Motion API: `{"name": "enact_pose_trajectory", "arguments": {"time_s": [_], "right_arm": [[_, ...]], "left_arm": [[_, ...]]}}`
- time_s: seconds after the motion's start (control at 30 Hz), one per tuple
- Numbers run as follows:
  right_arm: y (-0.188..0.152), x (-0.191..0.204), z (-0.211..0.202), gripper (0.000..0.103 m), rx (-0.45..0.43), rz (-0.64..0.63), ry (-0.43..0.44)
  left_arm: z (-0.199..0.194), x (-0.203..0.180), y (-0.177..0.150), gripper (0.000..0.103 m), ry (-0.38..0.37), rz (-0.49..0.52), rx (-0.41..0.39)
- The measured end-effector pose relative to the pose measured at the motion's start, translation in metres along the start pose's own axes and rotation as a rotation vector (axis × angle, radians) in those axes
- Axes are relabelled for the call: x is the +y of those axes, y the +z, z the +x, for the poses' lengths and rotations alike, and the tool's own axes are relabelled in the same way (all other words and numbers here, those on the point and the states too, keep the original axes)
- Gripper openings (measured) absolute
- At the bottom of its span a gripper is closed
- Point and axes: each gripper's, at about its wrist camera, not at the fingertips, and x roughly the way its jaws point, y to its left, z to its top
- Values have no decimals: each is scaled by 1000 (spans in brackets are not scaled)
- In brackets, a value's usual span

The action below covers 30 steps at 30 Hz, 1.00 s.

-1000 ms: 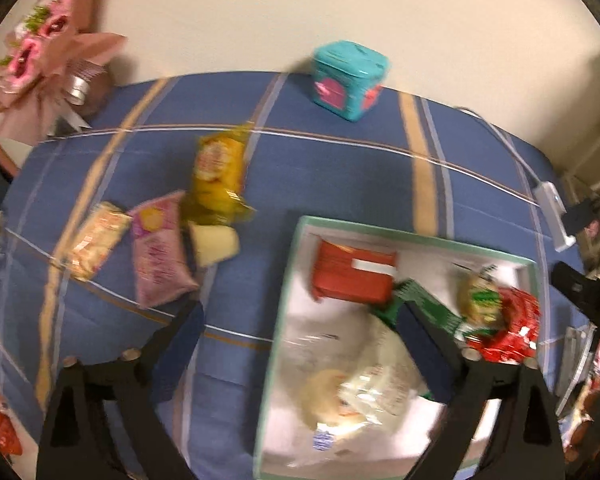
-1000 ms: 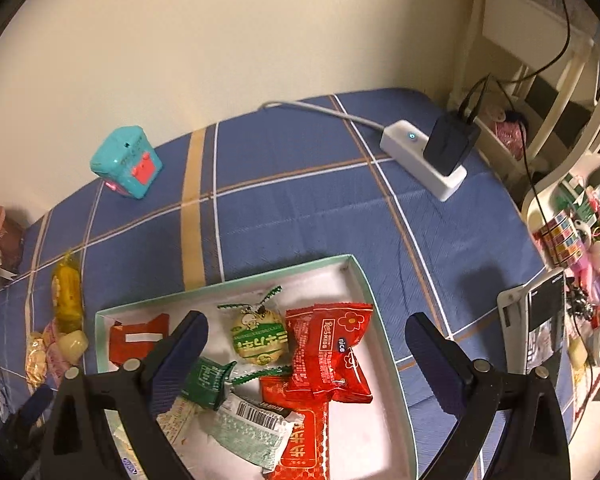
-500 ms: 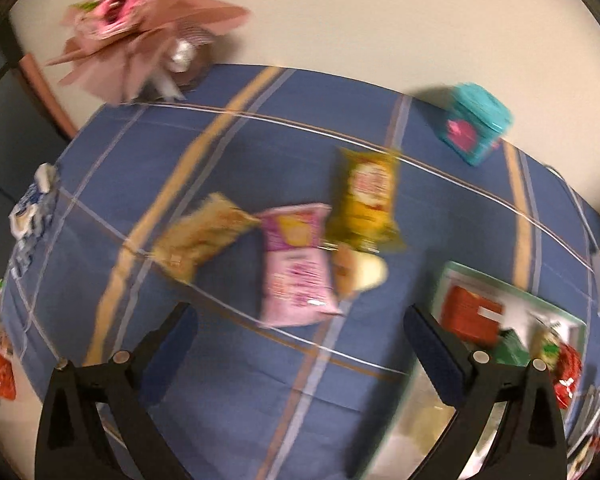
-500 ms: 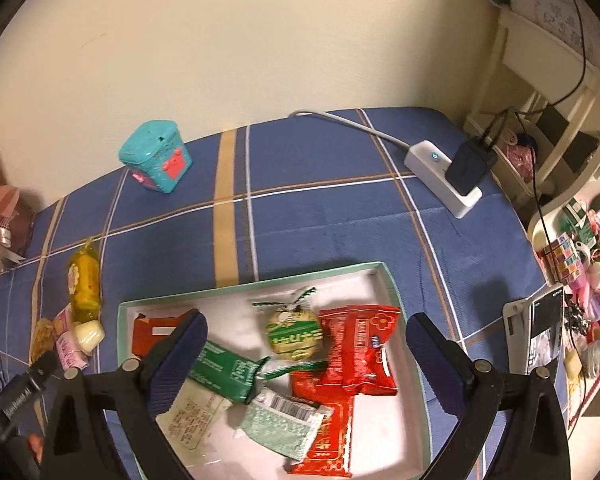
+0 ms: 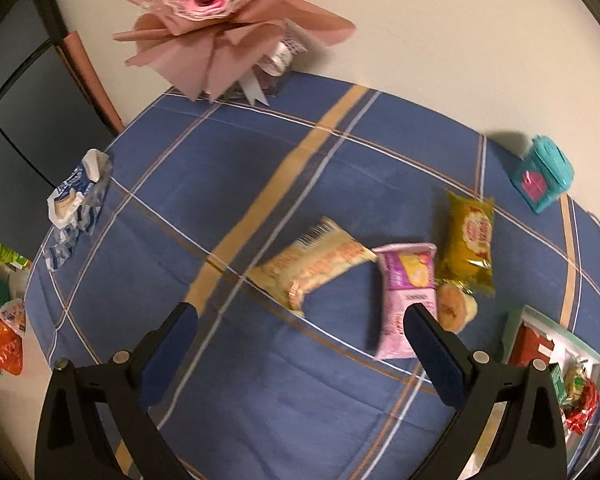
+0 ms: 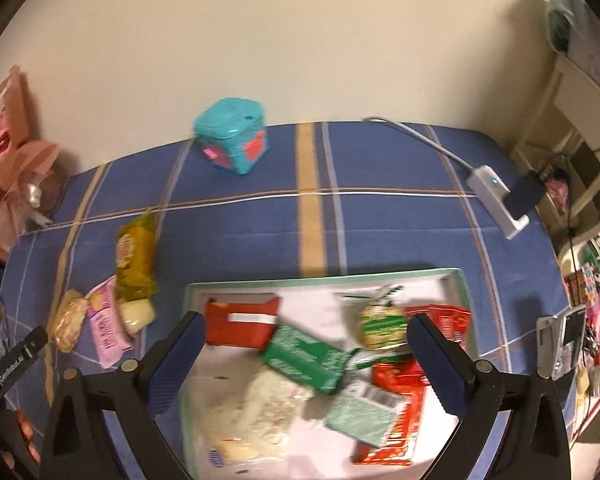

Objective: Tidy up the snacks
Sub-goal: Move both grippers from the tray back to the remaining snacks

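Note:
My left gripper is open and empty above the blue plaid tablecloth. Loose snacks lie just beyond it: a cream packet, a pink packet, a yellow packet and a small round cake. My right gripper is open and empty over the white tray with a green rim. The tray holds a red-orange pack, a green pack, a round green-striped snack, red packs and pale bags. The loose snacks show left of the tray.
A teal box stands at the back by the wall. A pink bouquet sits at the back left corner. A crumpled blue-white wrapper lies at the left edge. A white power strip with a cable lies at the right.
My left gripper has swung left from over the tray to the loose snacks. My right gripper has shifted left, bringing the tray to the middle of its view.

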Motion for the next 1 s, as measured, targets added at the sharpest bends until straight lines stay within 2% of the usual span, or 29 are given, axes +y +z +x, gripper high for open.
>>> {"name": "enact_pose_trajectory", "arguments": {"time_s": [0.13,0.6,0.8,1.0], "right_arm": [[-2,30,-4,102,-9,-30,24],[-19,129,5,102,9,-144,116],[-23,153,21,102,23,-177,130],[-24,160,44,102,30,-179,127]], "left_arm": [[-3,22,5,102,10,-41,-22],[4,95,23,102,33,-168,-24],[17,100,27,102,24,-147,-3],[30,91,30,102,-12,-107,17]]}}
